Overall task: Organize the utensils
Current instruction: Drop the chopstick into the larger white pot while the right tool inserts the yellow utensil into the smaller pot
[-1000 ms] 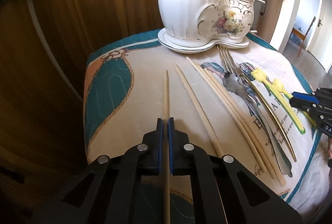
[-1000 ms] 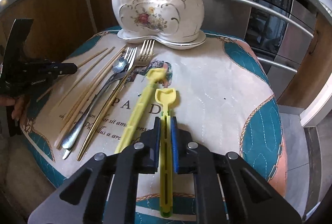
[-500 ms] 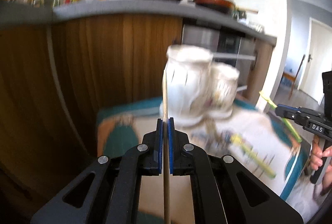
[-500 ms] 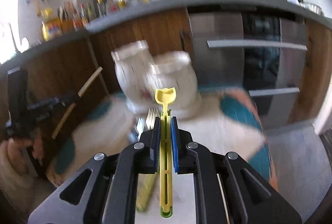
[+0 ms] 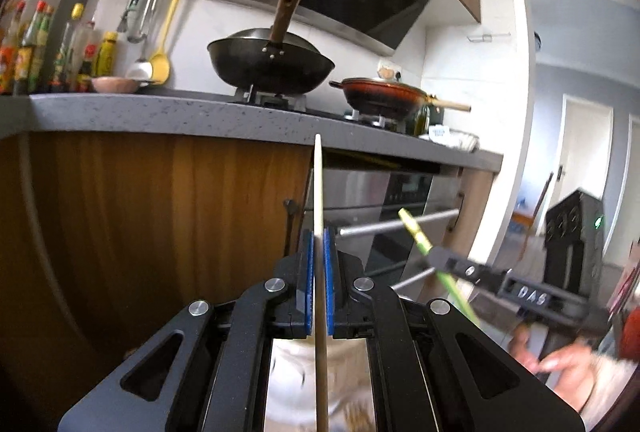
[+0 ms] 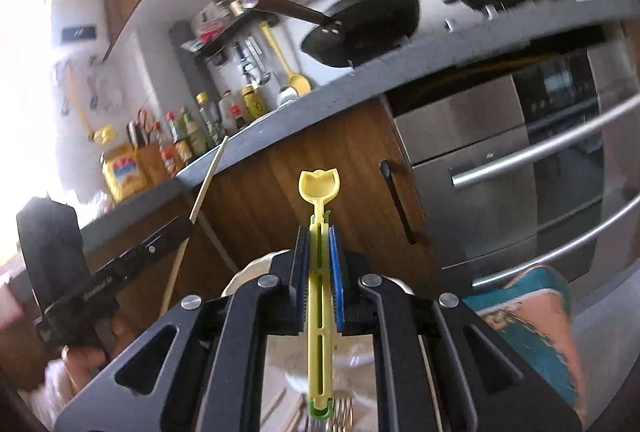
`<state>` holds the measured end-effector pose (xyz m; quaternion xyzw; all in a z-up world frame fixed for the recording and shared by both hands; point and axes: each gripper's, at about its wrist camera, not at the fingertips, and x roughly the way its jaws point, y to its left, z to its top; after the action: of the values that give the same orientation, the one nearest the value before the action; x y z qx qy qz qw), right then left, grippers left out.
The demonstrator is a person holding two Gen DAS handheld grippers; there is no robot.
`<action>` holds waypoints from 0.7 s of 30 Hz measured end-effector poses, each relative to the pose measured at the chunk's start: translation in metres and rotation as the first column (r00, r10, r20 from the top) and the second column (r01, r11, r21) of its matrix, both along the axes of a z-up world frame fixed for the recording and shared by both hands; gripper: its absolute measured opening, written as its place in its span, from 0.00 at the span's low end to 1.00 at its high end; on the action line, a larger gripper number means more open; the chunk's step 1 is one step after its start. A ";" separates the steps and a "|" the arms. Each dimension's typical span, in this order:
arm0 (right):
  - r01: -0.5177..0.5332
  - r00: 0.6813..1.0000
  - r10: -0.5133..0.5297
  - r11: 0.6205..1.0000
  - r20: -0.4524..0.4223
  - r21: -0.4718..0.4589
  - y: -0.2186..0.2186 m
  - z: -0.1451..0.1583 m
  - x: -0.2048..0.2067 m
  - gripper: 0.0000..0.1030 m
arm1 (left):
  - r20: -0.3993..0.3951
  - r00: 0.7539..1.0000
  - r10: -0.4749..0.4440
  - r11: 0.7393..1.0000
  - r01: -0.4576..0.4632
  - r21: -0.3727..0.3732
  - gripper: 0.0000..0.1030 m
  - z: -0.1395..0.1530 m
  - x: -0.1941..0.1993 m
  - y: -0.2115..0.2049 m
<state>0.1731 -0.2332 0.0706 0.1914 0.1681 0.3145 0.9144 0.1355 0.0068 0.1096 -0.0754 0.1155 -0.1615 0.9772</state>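
Note:
My left gripper [image 5: 318, 244] is shut on a pale wooden chopstick [image 5: 319, 192] that points up toward the counter. It also shows in the right wrist view [image 6: 182, 228], holding the chopstick [image 6: 208, 176] tilted. My right gripper [image 6: 318, 236] is shut on a yellow plastic utensil [image 6: 319, 188] with a tulip-shaped end, held upright. It shows in the left wrist view [image 5: 436, 258] with the yellow-green utensil [image 5: 414, 228] sticking out. The white ceramic holder [image 6: 248, 272] is mostly hidden below the fingers. Forks [image 6: 340, 408] lie under the right gripper.
A wooden cabinet front [image 5: 160, 212] and grey counter [image 5: 160, 116] stand ahead, with a black wok [image 5: 272, 66] and red pan [image 5: 380, 96] on the hob. A steel oven [image 6: 520, 160] is to the right. The table's teal cloth corner [image 6: 532, 312] shows lower right.
Both grippers have lifted off the table with their utensils and tilted upward. The table and holder have dropped out of sight beneath the fingers. The right gripper has rolled to one side.

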 end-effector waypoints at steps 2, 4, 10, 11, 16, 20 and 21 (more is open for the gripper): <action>-0.004 1.000 0.005 1.000 -0.025 0.023 0.002 -0.006 0.016 0.09 | 0.008 1.000 0.009 1.000 -0.009 -0.022 0.05 -0.001 0.015 -0.001; -0.007 0.999 0.008 0.999 -0.044 0.034 0.005 -0.012 0.029 0.09 | 0.017 1.000 0.016 0.999 -0.015 -0.038 0.05 -0.004 0.027 0.000; 0.019 0.999 -0.020 1.000 -0.035 -0.005 0.019 -0.028 0.043 0.09 | 0.091 0.994 0.057 0.997 -0.053 -0.047 0.05 -0.007 0.046 -0.009; 0.022 0.999 -0.022 1.000 -0.030 -0.012 0.020 -0.030 0.042 0.09 | 0.103 0.992 0.070 0.997 -0.067 -0.038 0.05 -0.008 0.048 -0.011; 0.041 0.999 -0.042 0.995 -0.008 -0.091 0.029 -0.039 0.039 0.09 | 0.095 0.992 0.087 0.996 -0.084 -0.035 0.05 -0.020 0.057 -0.013; 0.047 0.999 -0.048 0.992 -0.005 -0.115 0.026 -0.040 0.031 0.09 | 0.114 0.990 0.087 0.996 -0.086 -0.013 0.05 -0.022 0.037 -0.009; 0.052 0.999 -0.053 0.992 -0.002 -0.118 0.025 -0.040 0.028 0.09 | 0.113 0.990 0.082 0.997 -0.081 -0.013 0.05 -0.023 0.031 -0.008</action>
<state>0.2008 -0.2083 0.0309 0.1422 0.1838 0.2794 0.9316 0.1664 -0.0013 0.0868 -0.0750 0.0559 -0.1259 0.9876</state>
